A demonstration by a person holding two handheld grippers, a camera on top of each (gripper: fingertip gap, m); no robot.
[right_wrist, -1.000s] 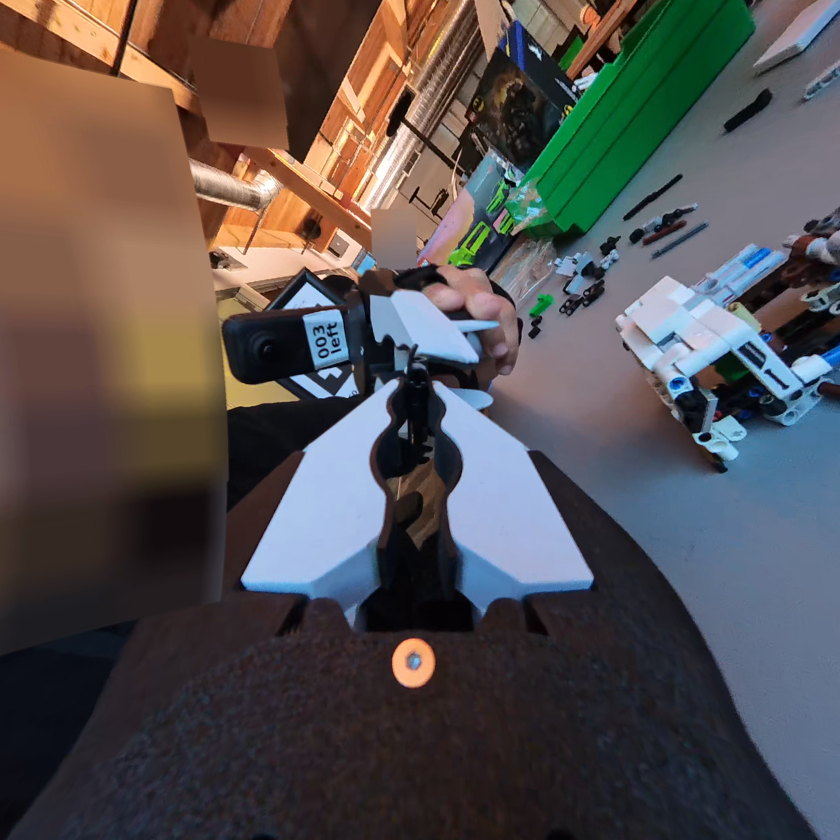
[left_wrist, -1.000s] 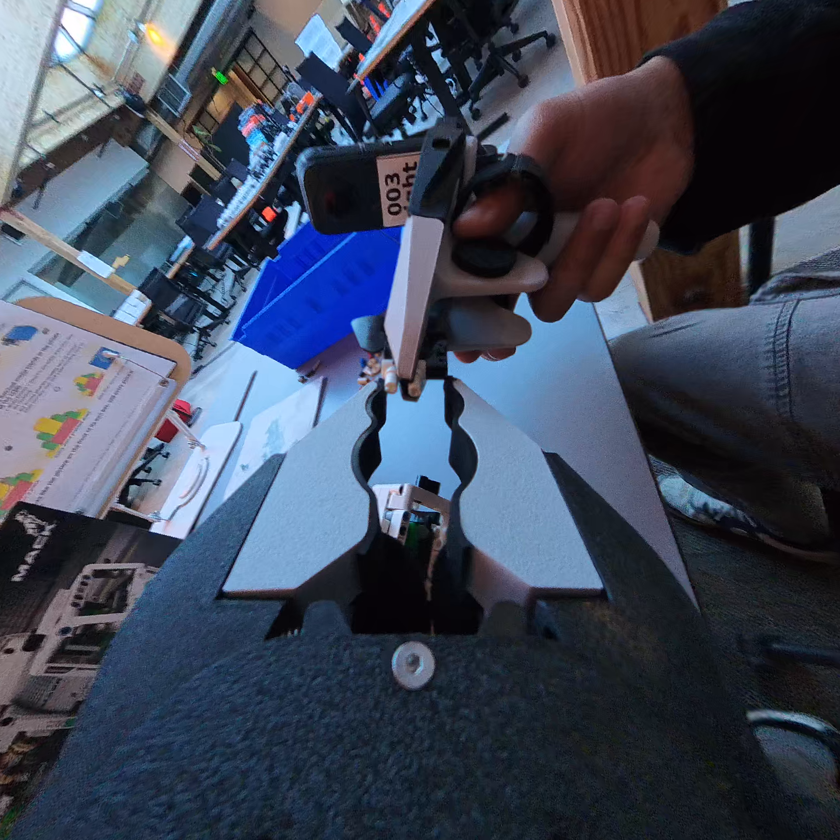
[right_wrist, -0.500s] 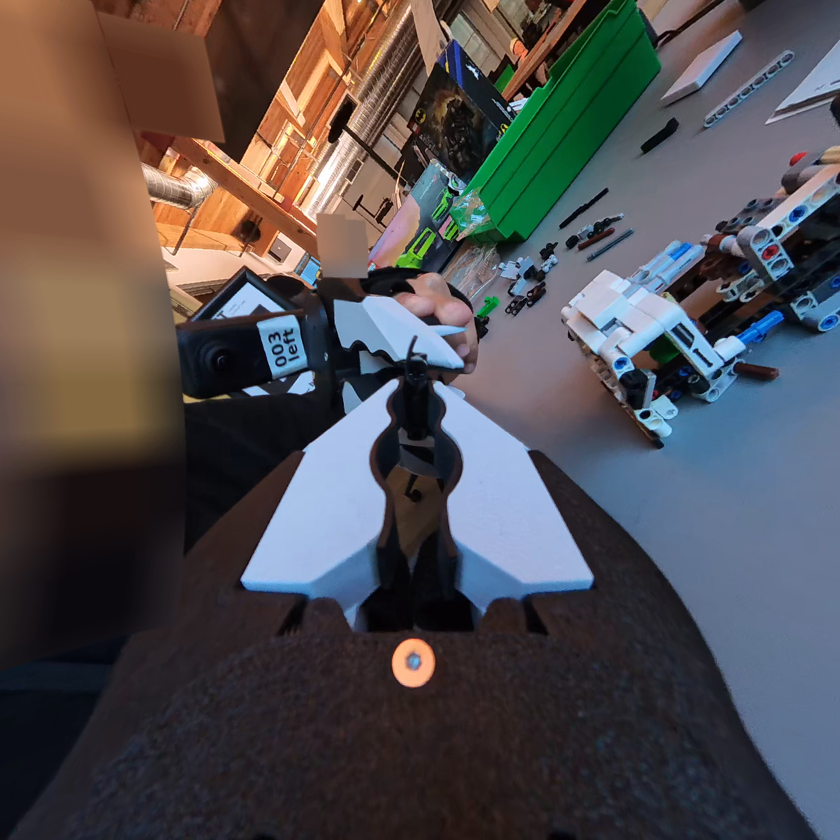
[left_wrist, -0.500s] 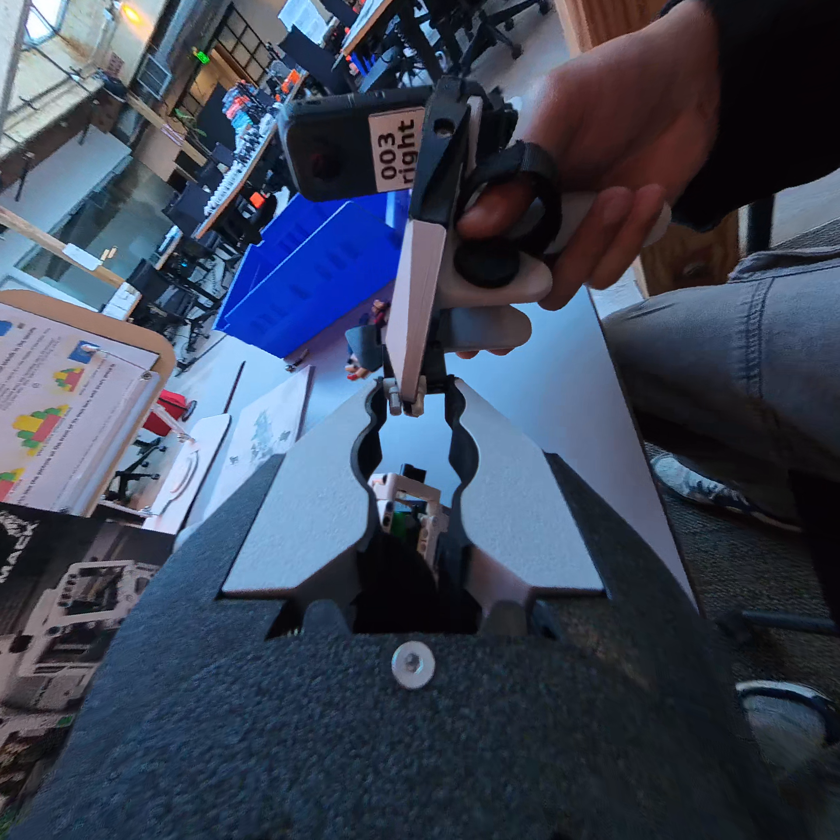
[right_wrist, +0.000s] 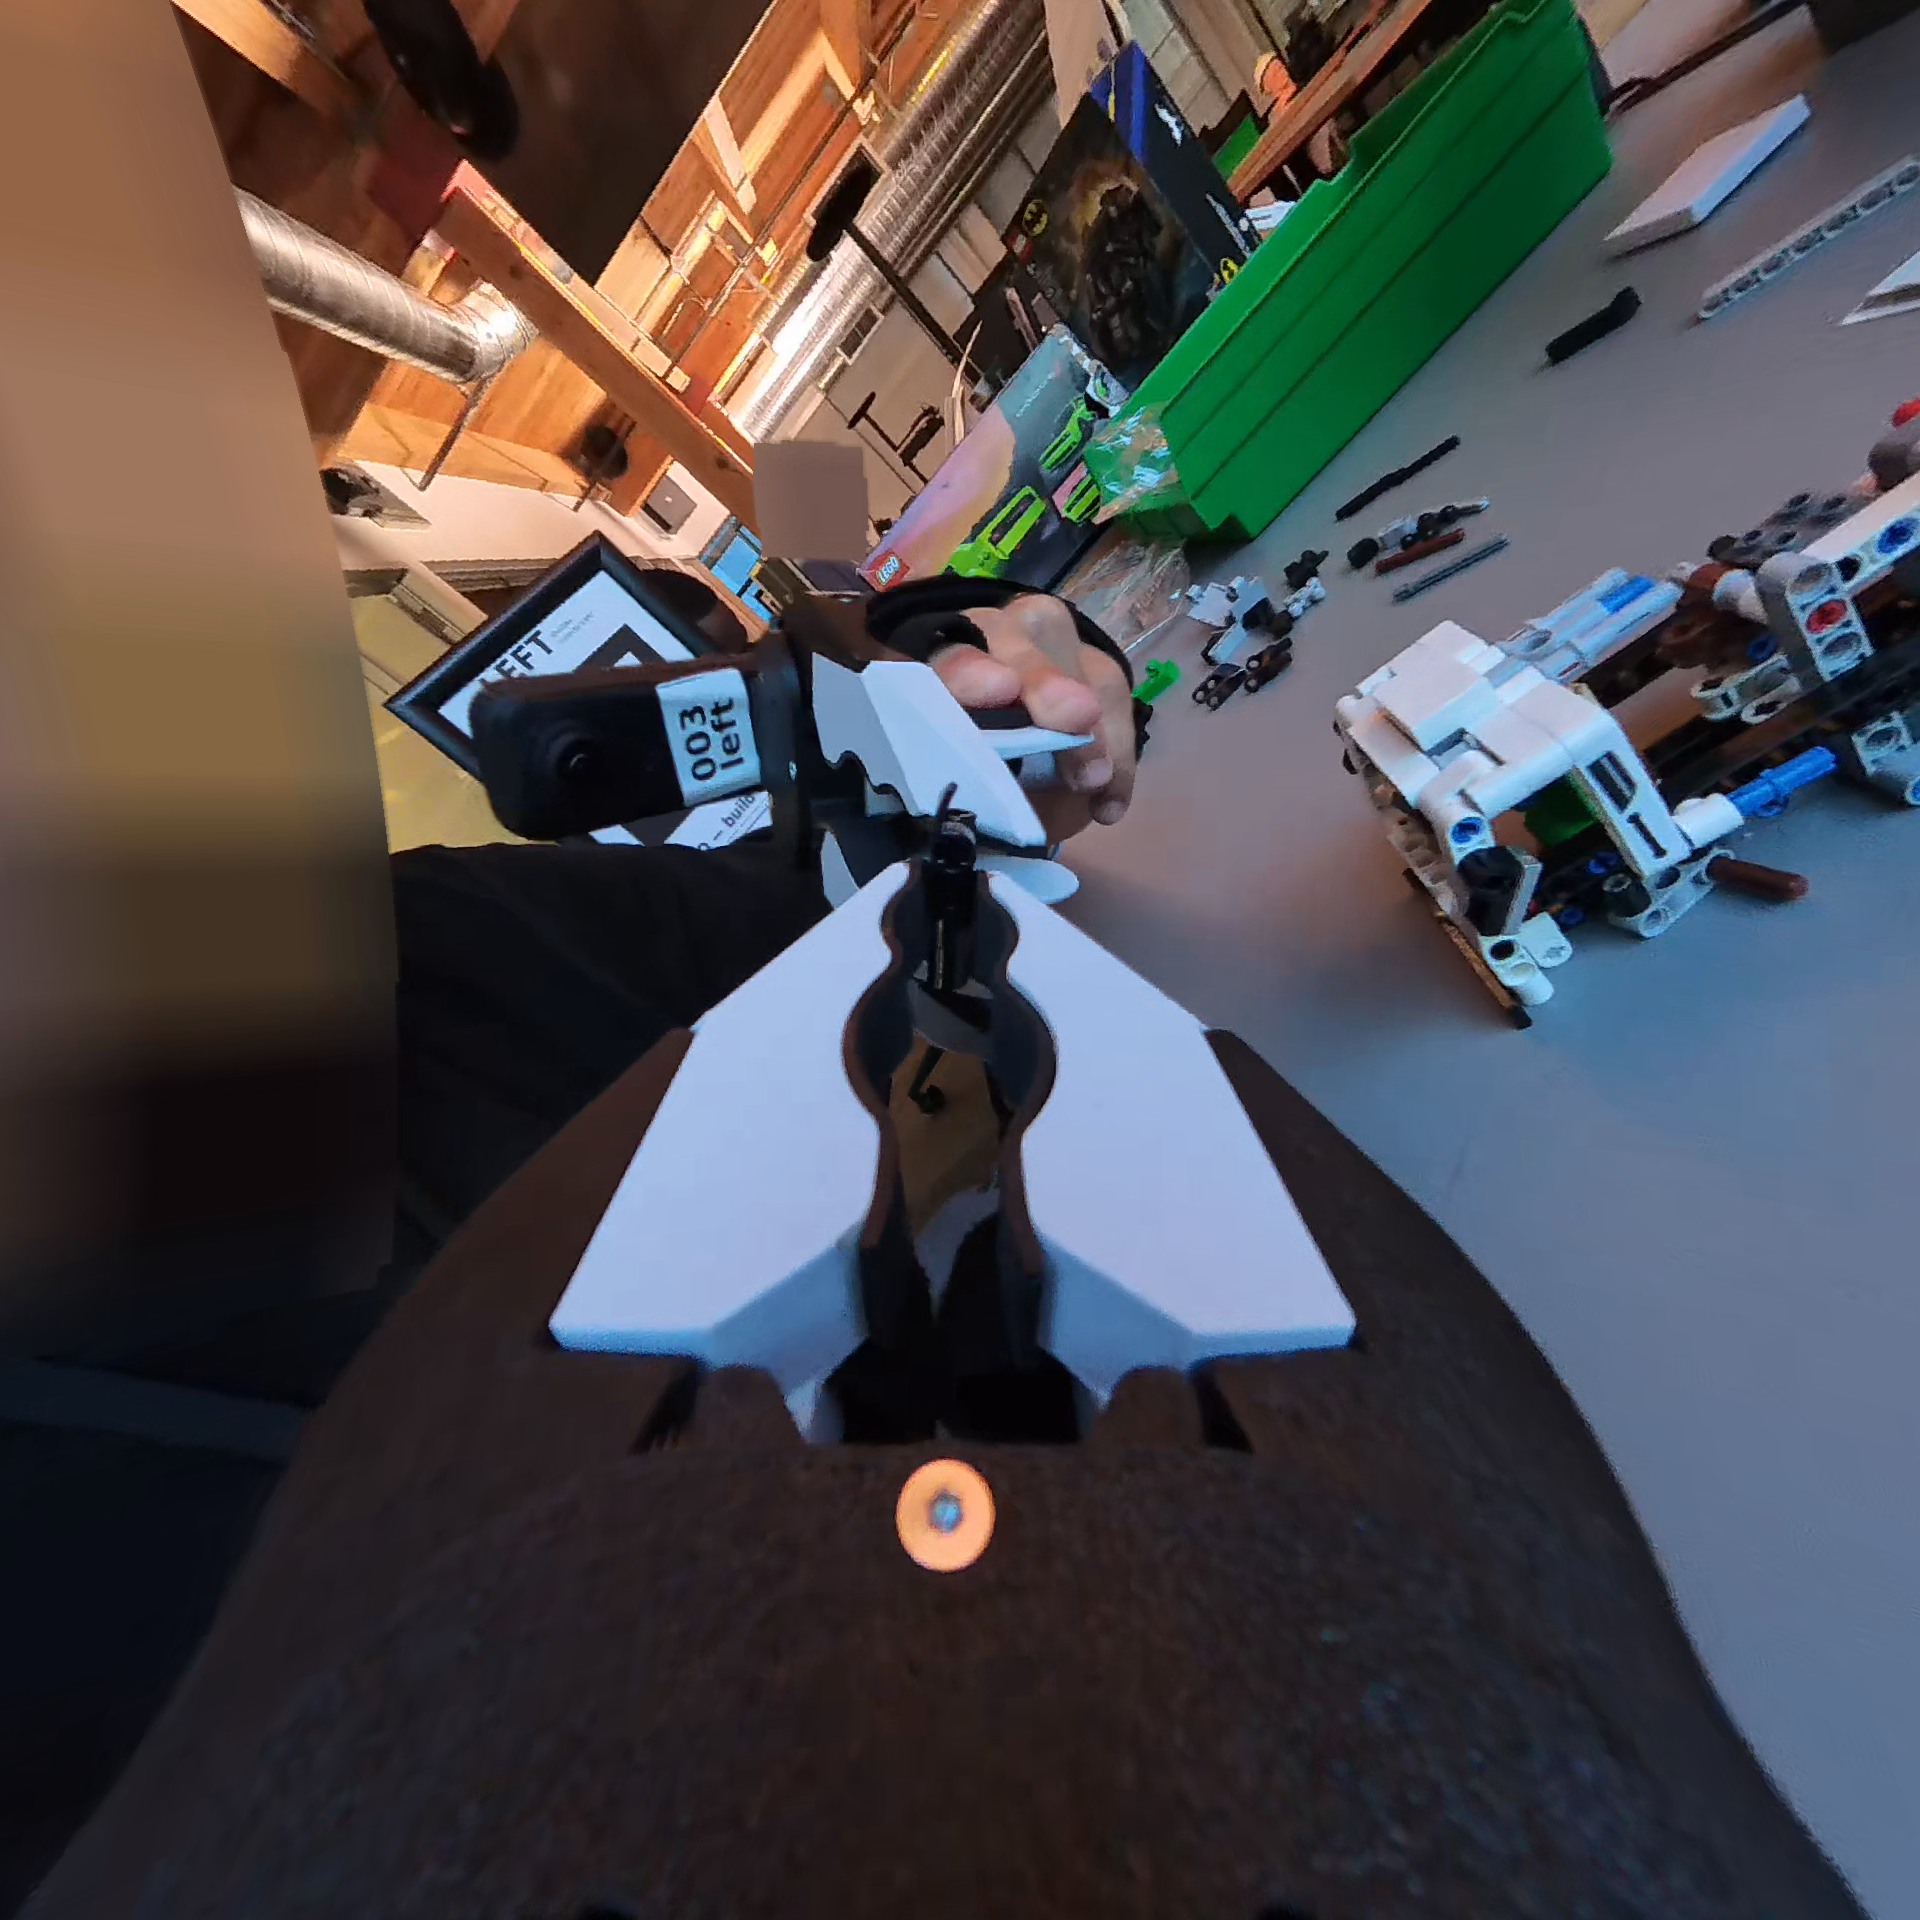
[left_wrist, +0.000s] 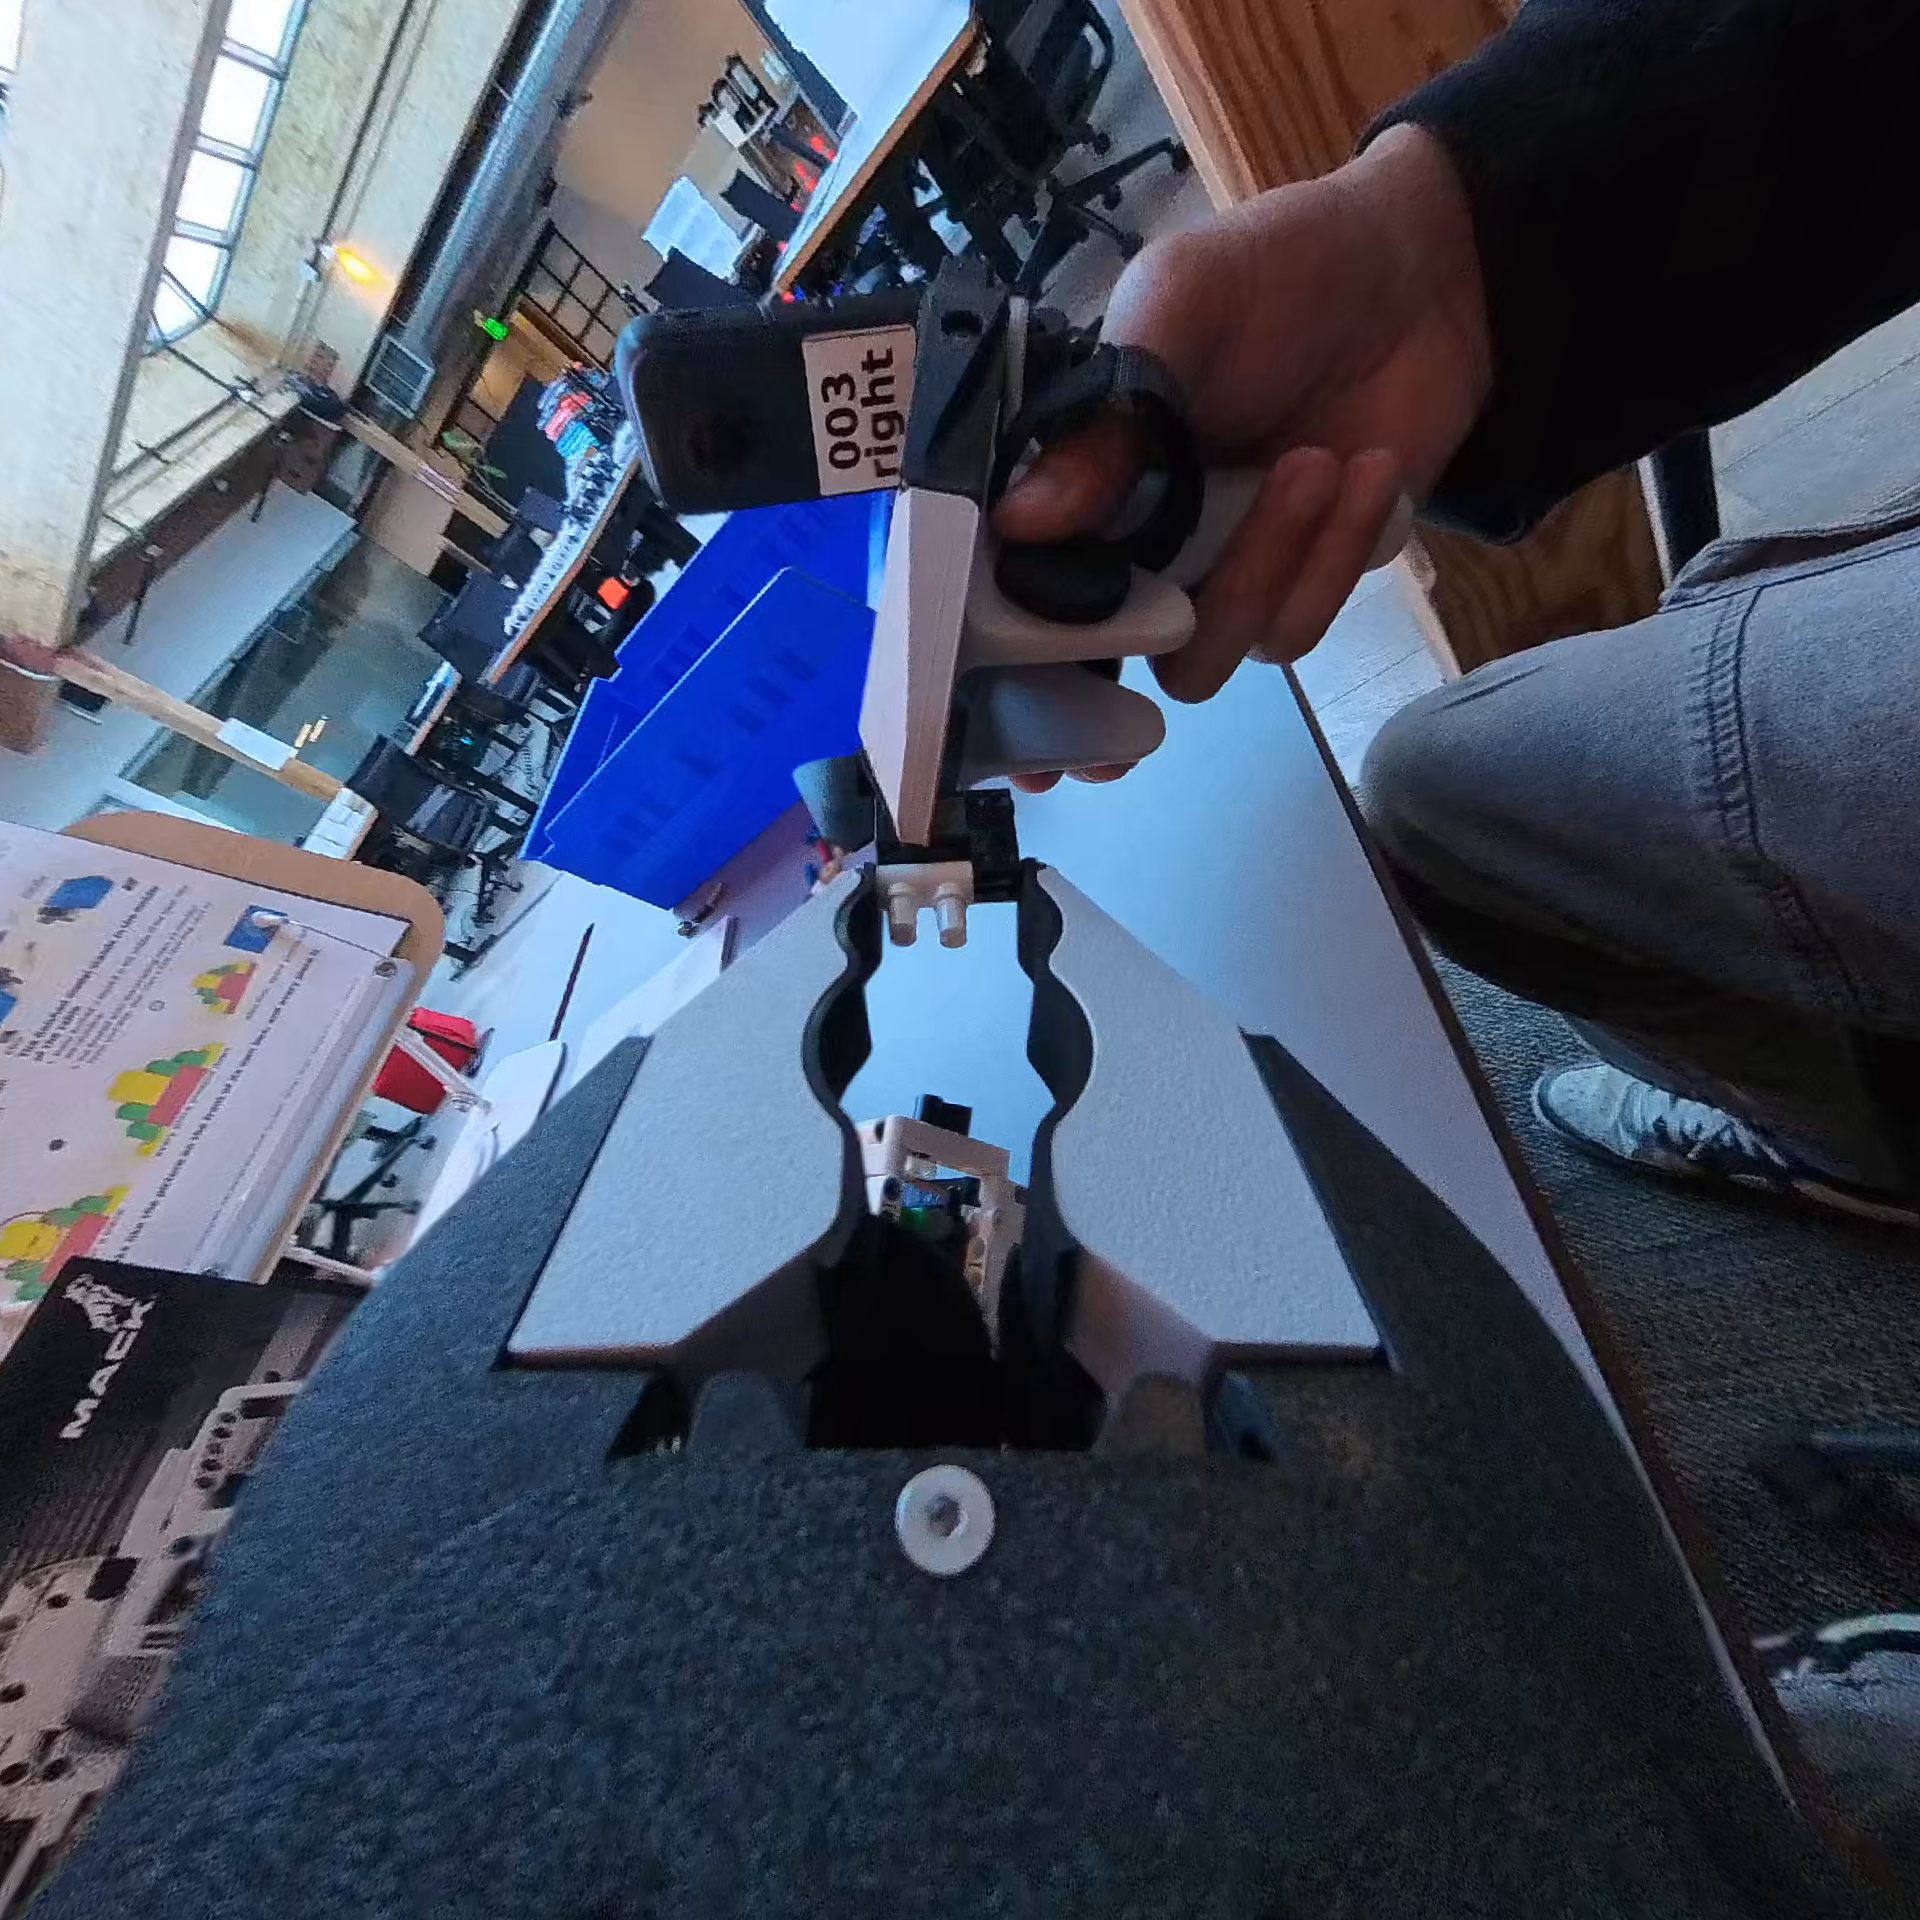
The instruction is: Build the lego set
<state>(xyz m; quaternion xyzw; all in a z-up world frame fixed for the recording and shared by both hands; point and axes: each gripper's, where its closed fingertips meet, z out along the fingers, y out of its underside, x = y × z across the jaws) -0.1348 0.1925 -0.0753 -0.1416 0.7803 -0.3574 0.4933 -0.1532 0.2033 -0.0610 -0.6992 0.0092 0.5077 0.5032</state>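
My left gripper (left_wrist: 945, 899) is shut on a small white piece with two pegs (left_wrist: 925, 899), which has a black part on its right side. My right gripper (left_wrist: 935, 821) comes down from above in the left wrist view. It is shut on a thin black piece (right_wrist: 951, 914) whose far end meets the white piece at the left gripper's fingers (right_wrist: 935, 769). Both are held above the grey table (right_wrist: 1351, 1195). The white truck build (right_wrist: 1507, 790) stands on the table to the right, and also shows behind the left fingers (left_wrist: 935, 1164).
Green bins (right_wrist: 1351, 312) and set boxes stand at the back. Loose black parts (right_wrist: 1247, 634) lie near them. Blue bins (left_wrist: 707, 707), an instruction sheet (left_wrist: 156, 1039) and a black box (left_wrist: 104, 1455) are on the left. A person's knee (left_wrist: 1662, 810) is beside the table edge.
Both grippers stayed joined at the small pieces while tilting together. The right gripper leaned more upright over the left fingertips. Both grasps held.
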